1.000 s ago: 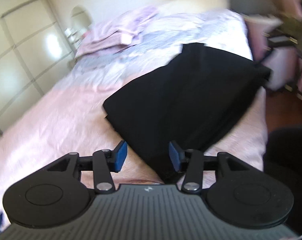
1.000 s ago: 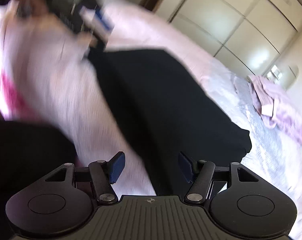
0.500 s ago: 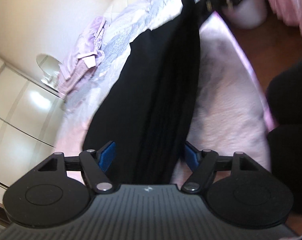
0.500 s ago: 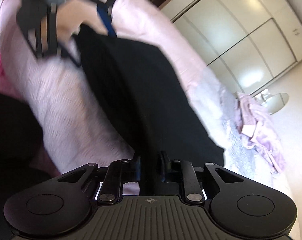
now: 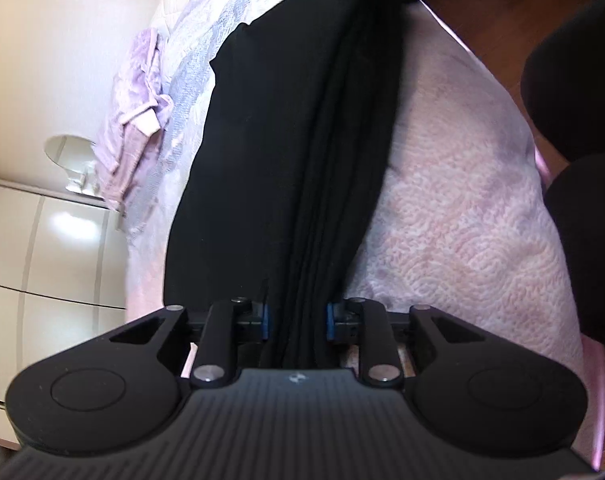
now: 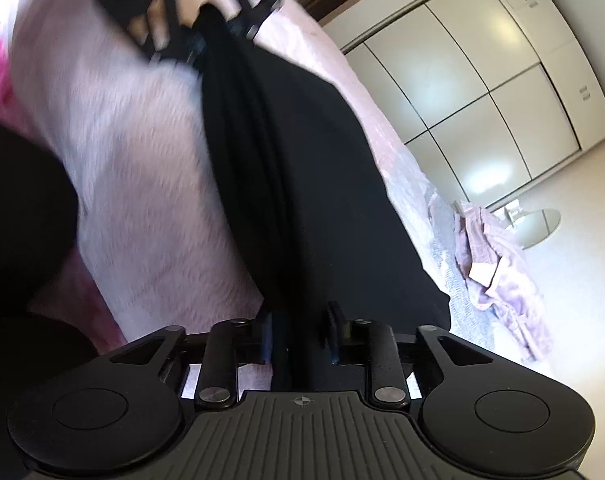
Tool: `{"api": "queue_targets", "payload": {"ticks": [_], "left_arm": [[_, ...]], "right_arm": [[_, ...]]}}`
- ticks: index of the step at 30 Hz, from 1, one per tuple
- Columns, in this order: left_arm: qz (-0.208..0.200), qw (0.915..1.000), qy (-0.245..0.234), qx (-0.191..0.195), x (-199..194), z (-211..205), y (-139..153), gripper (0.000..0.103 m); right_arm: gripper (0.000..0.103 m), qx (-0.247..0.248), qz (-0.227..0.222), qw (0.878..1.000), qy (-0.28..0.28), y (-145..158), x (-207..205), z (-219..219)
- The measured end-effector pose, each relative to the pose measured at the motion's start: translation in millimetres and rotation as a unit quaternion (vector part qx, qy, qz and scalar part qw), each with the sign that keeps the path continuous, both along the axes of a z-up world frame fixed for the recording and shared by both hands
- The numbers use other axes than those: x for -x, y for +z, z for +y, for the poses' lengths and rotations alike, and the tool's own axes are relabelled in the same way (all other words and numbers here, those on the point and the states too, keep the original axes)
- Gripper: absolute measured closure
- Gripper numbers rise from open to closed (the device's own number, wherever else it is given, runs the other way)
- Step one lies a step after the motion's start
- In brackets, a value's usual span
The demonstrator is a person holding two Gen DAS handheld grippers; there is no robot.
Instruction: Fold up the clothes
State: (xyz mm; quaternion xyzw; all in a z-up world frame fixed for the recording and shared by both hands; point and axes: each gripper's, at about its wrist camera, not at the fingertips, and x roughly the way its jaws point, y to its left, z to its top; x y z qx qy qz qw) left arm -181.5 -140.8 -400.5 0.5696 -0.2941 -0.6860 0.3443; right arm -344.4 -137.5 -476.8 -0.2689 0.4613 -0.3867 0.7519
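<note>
Between the blue pads of the left gripper [image 5: 297, 316] a bunched edge of the black garment [image 5: 286, 128] is clamped; its jaws have just been closing, and the cloth is now pinched in a narrow gap. From that grip the fabric is drawn in long folds away across the pink bedspread [image 5: 454, 216], on which the rest of the garment is spread flat. Further off, a lilac cloth [image 5: 136, 108] is seen crumpled near the head of the bed, well apart from the garment, and white wardrobe doors [image 5: 54, 248] are seen at the left.

At the right gripper [image 6: 300, 334] the opposite end of the same garment [image 6: 302, 168] is held between jaws that are narrowly parted and have just been opening slightly, with the cloth still filling the gap and both pads pressed on it. Beyond it the fabric is stretched in a taut ridge over the bedspread [image 6: 142, 168] up to the left gripper [image 6: 218, 12], which is seen blurred at the top of that view with the person's hand [image 6: 174, 8] wrapped around it. Beyond the bed, the lilac cloth [image 6: 498, 264] and wardrobe doors [image 6: 474, 80] are seen.
</note>
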Motion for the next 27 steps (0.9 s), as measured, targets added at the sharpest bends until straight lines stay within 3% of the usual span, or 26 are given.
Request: {"api": "queue_targets", "payload": {"ticks": [4, 9, 13, 21, 27], "left_arm": [[0.008, 0.9993, -0.005, -0.037, -5, -2, 16, 0.082], [0.004, 0.9964, -0.012, -0.084, -8, -13, 43, 0.084], [0.004, 0.9935, -0.012, -0.113, -8, -26, 90, 0.086], [0.017, 0.9849, -0.016, -0.172, 0, -61, 215, 0.086], [0.022, 0.9799, -0.063, -0.188, 17, -85, 264, 0.086]], "right_arm": [[0.074, 0.005, 0.011, 1.0, 0.011, -9, 1, -10], [0.089, -0.052, -0.018, 0.998, 0.011, 37, 12, -25], [0.091, -0.099, -0.012, 0.995, 0.015, 97, 11, -44], [0.091, -0.168, 0.0, 0.986, 0.002, 245, 19, -64], [0.091, -0.203, 0.013, 0.979, -0.029, 322, 25, -77]]}}
